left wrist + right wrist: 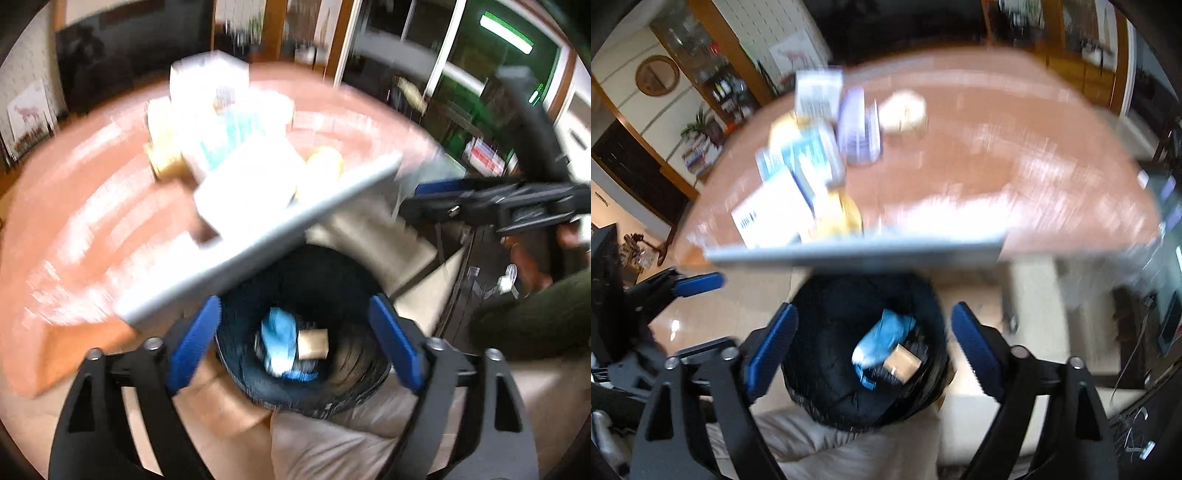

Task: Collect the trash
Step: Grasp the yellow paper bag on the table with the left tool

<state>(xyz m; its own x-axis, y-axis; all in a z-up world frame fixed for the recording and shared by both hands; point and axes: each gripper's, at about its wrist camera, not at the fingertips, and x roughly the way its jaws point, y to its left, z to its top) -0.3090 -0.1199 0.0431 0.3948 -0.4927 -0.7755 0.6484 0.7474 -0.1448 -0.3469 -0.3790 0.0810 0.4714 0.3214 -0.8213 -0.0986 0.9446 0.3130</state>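
Both your left gripper (291,341) and right gripper (873,349) gape wide and empty above the bin (864,350); head for the boxes (798,173) on the tabletop (997,147) steadily.

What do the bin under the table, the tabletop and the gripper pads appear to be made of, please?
Bin: lined with thin black plastic film, judging by its glossy wrinkles. Tabletop: reddish-brown polished wood or laminate; it shows bright glare streaks, with a pale grey edge. Right gripper pads: blue, matte, probably ribbed rubber or plastic; blur leaves it open.
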